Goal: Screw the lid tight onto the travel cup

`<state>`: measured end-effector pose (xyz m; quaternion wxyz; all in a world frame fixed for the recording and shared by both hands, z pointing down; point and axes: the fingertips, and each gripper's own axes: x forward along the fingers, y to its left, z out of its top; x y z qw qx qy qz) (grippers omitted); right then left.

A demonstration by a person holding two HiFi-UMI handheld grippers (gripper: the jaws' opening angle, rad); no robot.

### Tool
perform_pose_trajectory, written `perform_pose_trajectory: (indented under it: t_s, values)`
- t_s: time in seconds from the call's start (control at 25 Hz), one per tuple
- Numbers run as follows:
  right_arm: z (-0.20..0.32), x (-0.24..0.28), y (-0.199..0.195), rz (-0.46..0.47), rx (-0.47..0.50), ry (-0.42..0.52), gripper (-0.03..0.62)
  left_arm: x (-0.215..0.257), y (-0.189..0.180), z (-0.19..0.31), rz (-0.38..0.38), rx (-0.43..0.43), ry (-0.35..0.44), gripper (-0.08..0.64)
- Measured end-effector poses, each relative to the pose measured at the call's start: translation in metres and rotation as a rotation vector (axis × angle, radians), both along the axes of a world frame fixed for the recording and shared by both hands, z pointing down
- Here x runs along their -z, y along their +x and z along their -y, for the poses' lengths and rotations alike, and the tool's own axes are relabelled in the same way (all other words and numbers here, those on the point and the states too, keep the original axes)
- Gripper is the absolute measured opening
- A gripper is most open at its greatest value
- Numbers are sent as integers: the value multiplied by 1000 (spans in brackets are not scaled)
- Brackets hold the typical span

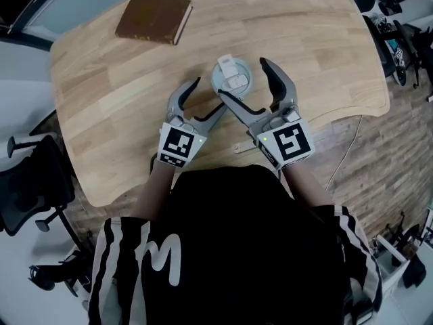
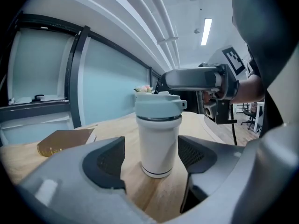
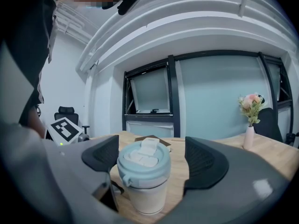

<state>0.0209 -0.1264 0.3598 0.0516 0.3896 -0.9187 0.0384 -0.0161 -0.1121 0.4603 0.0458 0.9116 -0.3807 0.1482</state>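
A white travel cup (image 2: pixel 158 143) stands upright on the wooden table (image 1: pixel 101 87), with a pale blue lid (image 1: pixel 232 76) sitting on top. The lid has a white flip tab (image 3: pixel 148 146). My left gripper (image 1: pixel 211 95) is open at the cup's near left. In the left gripper view its pads (image 2: pixel 105 160) flank the cup body without touching it. My right gripper (image 1: pixel 241 78) is open and held higher, its jaws straddling the lid (image 3: pixel 142 164) with gaps on both sides. In the left gripper view one right gripper finger (image 2: pixel 191 80) reaches across above the lid.
A brown book (image 1: pixel 154 19) lies at the table's far left. A small vase with flowers (image 3: pixel 251 125) stands at the far right edge. An office chair (image 1: pixel 34 181) is on the floor to the left. The table's near edge runs just behind the grippers.
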Motion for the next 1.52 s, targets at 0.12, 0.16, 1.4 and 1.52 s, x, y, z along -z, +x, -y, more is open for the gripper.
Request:
perform_pose_trajectory:
  t_s: [0.12, 0.16, 1.4, 1.52]
  values:
    - [-2, 2, 7, 10, -5, -8, 426, 10, -6, -6, -6, 27, 16, 362]
    - [-2, 4, 8, 26, -5, -6, 426, 13, -8, -8, -7, 35, 21, 362]
    - [-15, 41, 23, 100, 113, 53, 166, 122, -15, -15, -140, 164, 215, 179]
    - [-16, 43, 22, 103, 118, 55, 129, 125, -18, -14, -150, 179, 215, 131]
